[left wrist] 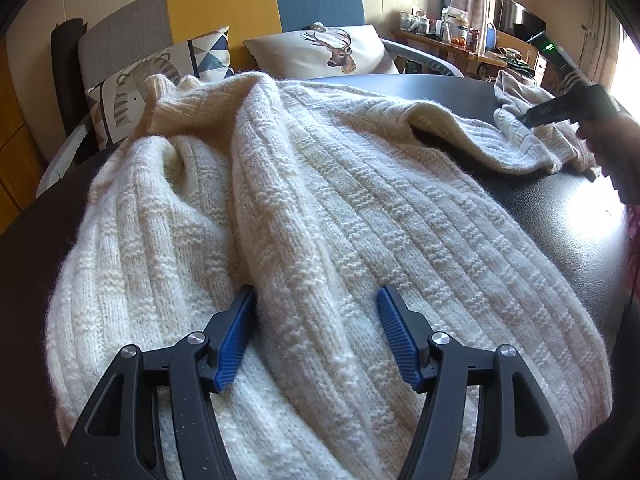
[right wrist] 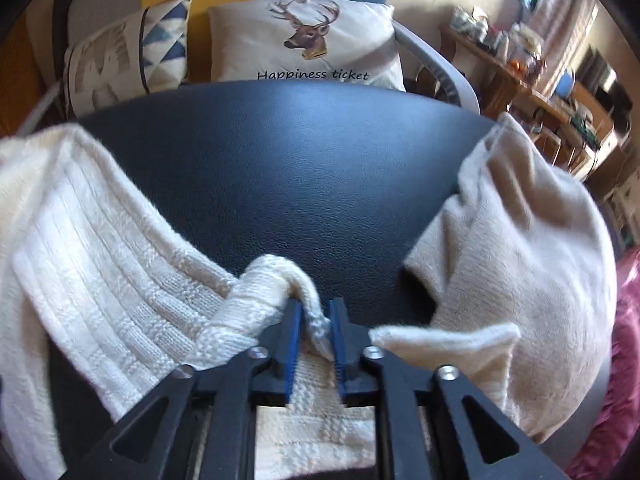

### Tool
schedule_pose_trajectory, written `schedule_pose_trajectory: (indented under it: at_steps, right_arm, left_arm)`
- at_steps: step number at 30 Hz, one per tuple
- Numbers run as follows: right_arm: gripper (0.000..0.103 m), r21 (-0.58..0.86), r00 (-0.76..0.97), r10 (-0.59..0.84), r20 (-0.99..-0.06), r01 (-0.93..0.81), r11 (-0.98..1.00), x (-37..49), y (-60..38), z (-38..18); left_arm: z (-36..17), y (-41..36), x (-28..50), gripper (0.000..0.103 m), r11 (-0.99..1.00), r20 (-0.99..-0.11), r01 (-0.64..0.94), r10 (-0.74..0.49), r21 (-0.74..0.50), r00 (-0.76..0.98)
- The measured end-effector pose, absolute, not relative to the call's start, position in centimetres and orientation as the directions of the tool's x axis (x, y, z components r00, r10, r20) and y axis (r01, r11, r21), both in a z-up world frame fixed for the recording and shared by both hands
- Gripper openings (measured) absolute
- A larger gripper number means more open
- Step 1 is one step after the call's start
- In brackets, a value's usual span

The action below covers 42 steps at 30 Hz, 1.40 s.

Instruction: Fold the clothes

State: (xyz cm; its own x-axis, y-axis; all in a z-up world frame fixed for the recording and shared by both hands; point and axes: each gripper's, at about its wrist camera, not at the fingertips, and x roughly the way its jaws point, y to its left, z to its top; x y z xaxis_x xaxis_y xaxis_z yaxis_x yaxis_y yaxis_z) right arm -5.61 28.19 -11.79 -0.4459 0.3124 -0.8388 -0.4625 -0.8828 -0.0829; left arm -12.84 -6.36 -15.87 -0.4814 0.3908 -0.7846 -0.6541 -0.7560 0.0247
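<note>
Cream knit sweater spread on a dark round surface, one edge pinched in the right tongs.

Left wrist view: the black leather-look surface [left wrist: 568,208] stands before a sofa with a deer cushion [left wrist: 336,50] and a patterned cushion [left wrist: 160,80]; a cluttered wooden shelf [left wrist: 452,40] lies to the right. The ribbed cream sweater [left wrist: 320,208] covers most of the surface in loose folds. The left tongs [left wrist: 316,316] hang over it, jaws wide apart, gripping nothing. A hand [left wrist: 616,148] with the other tool shows at far right.

Right wrist view: bare surface [right wrist: 288,152] fills the middle, the deer cushion [right wrist: 304,40] behind. The right tongs [right wrist: 314,320] are closed on a bunched sweater [right wrist: 100,240] edge; a smoother cream piece [right wrist: 520,248] lies at right.
</note>
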Motion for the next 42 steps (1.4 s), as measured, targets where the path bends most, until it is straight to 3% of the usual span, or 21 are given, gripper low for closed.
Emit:
schedule_pose_trajectory:
  at_steps: [5, 10, 13, 20, 31, 39, 42]
  right_arm:
    - [0.025, 0.016, -0.513, 0.289, -0.808, -0.51, -0.86, -3.4, 30.4, -10.2]
    - [0.025, -0.126, -0.346, 0.403, -0.847, -0.606, -0.785, -2.1, 34.1, -11.7]
    - [0.024, -0.087, -0.322, 0.371, -0.871, -0.642, -0.761, -1.4, 36.4, -13.3]
    - [0.022, -0.154, -0.289, 0.465, -0.837, -0.691, -0.706, -1.1, 39.2, -14.2]
    - [0.023, -0.118, -0.29, 0.493, -0.82, -0.758, -0.642, 3.3, 44.1, -13.7]
    - [0.025, 0.034, -0.437, 0.438, -0.785, -0.738, -0.674, 5.0, 40.3, -11.8]
    - [0.025, 0.048, -0.447, 0.362, -0.818, -0.68, -0.732, 4.3, 36.4, -12.3]
  left_arm:
    - [-15.9, -6.2, -12.7, 0.066, -0.758, -0.784, -0.652, 0.387, 0.03, -0.485]
    - [-15.9, -5.9, -12.6, 0.066, -0.76, -0.784, -0.649, 0.383, 0.034, -0.488]
    - [-16.0, -5.9, -12.7, 0.066, -0.761, -0.785, -0.648, 0.379, 0.038, -0.491]
    - [-16.1, -5.7, -12.8, 0.068, -0.764, -0.785, -0.644, 0.372, 0.044, -0.495]
    - [-16.2, -5.6, -13.1, 0.074, -0.765, -0.786, -0.643, 0.369, 0.047, -0.496]
    - [-16.2, -6.1, -13.0, 0.076, -0.764, -0.787, -0.644, 0.371, 0.043, -0.493]
    - [-16.2, -6.5, -13.2, 0.076, -0.766, -0.788, -0.642, 0.373, 0.037, -0.49]
